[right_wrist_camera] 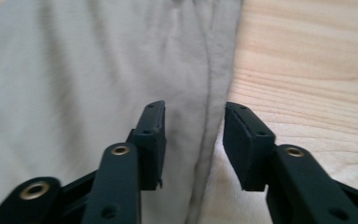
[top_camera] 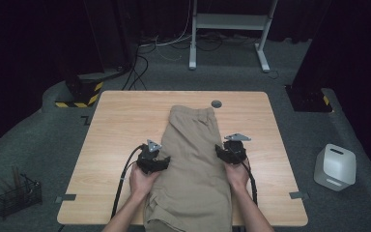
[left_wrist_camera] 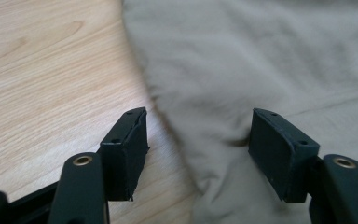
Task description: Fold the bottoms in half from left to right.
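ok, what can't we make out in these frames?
- Shorts: near end cut off by the bottom edge of the high view.
- Left gripper, right gripper: in the high view their bodies hide the jaws.
- Basket on the floor: contents too small and dark in the high view.
- Cloth edge in the left gripper view: blurred.

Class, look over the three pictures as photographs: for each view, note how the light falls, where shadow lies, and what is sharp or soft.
High view: the table is evenly lit, the room behind falls to near black. Left gripper view: jaw pads sharp, the khaki shorts soft and blurred, a shadow along their edge. Right gripper view: soft cloth, faintly blurred wood grain, no glare.
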The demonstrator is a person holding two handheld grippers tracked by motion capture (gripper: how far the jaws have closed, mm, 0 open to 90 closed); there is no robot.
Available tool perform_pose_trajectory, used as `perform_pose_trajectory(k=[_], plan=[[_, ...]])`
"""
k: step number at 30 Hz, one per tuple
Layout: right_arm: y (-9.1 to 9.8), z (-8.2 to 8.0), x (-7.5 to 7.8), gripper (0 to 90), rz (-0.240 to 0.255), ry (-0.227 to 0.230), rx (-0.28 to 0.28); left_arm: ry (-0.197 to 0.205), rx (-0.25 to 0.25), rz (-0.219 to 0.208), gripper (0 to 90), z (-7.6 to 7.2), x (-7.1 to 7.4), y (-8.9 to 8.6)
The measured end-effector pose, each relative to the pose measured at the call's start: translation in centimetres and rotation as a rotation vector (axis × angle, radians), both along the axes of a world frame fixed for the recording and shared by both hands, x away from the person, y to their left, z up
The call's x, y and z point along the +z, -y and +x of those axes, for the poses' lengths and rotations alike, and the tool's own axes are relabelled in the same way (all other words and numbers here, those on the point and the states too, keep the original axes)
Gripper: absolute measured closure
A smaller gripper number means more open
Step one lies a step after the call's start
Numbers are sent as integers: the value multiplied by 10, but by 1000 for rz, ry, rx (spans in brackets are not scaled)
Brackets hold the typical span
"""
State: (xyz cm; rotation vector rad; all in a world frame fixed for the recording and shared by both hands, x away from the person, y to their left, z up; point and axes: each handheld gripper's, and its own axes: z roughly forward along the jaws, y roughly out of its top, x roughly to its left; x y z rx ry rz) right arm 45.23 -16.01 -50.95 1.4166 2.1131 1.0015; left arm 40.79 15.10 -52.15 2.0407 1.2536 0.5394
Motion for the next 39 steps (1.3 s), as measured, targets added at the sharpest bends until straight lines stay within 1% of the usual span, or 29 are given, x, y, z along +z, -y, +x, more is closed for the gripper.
perform_pose_trajectory(k=[1, 2, 3, 4, 6, 7, 8, 10, 11, 12, 13, 14, 15, 16, 20, 22, 23, 24, 26, 27, 29, 30, 31, 32, 33, 34, 36, 38, 39], plan=[[0, 4, -2, 669, -2, -15, 8, 8, -1, -11, 388, -2, -1, -2], [-3, 7, -5, 781, -27, -43, 40, 20, -18, -21, 436, -7, -2, -5], [-4, 7, -6, 851, -45, -41, 58, 20, -18, -21, 488, -7, -2, -5], [-4, 7, -6, 851, -45, -41, 58, 20, -32, -19, 488, -9, -1, -6], [-2, 7, -2, 887, -53, -24, 63, 32, -56, 5, 574, -14, 0, -8], [5, 8, 2, 889, -49, -12, 45, 44, -62, 18, 630, -18, 0, -7], [7, 7, 3, 889, -49, -12, 43, 60, -71, 38, 643, -23, 0, -7], [7, 6, 3, 888, -59, -19, 45, 63, -69, 46, 650, -24, 0, -7], [5, 2, 0, 877, -105, -22, 59, 51, -62, 39, 651, -25, 1, -8], [4, 1, -1, 844, -113, -27, 57, 51, -62, 39, 643, -25, 1, -8], [4, -1, -1, 789, -113, -26, 46, 32, -46, 27, 610, -25, 1, -9], [4, -1, -1, 789, -113, -26, 46, 32, -46, 27, 563, -25, 1, -9], [5, -4, 0, 735, -102, -16, 38, 25, -44, 24, 563, -25, 2, -10], [5, -8, 1, 701, -85, -6, 42, 16, -50, 7, 513, -26, 3, -11], [-6, -30, 9, 588, -31, 23, 123, 60, -113, 5, 402, -36, 11, -8], [-12, -43, 9, 555, 46, -5, 187, 62, -161, -21, 378, -44, 16, -5], [-20, -54, 5, 532, 47, -32, 242, 56, -194, -37, 367, -51, 17, -1], [-24, -59, 2, 522, 32, -50, 257, 56, -194, -37, 355, -51, 17, -1], [-29, -64, -5, 514, -8, -58, 268, 56, -217, 3, 345, -55, 12, 6], [-30, -65, -8, 510, -24, -67, 265, 50, -213, 18, 345, -54, 10, 6], [-30, -64, -8, 533, -40, -49, 265, 38, -201, 30, 352, -52, 7, 7], [-31, -62, -8, 542, -64, -41, 256, 23, -186, 53, 362, -44, 2, 7], [-33, -60, -8, 538, -103, -20, 254, 26, -182, 50, 362, -39, 2, 6], [-33, -60, -8, 538, -103, -20, 254, 26, -182, 50, 373, -39, 2, 6], [-33, -50, -9, 542, -101, -10, 248, 24, -169, 77, 379, -27, 4, 8], [-32, -42, -9, 565, -97, -11, 239, 24, -169, 77, 381, -27, 4, 8], [-31, -35, -9, 565, -102, -14, 229, 25, -161, 87, 382, -13, 4, 11], [-31, -19, -8, 564, -111, -19, 212, 25, -136, 76, 383, 2, 3, 13], [-32, -3, -7, 563, -116, -26, 195, 25, -122, 73, 382, 9, 3, 14]])
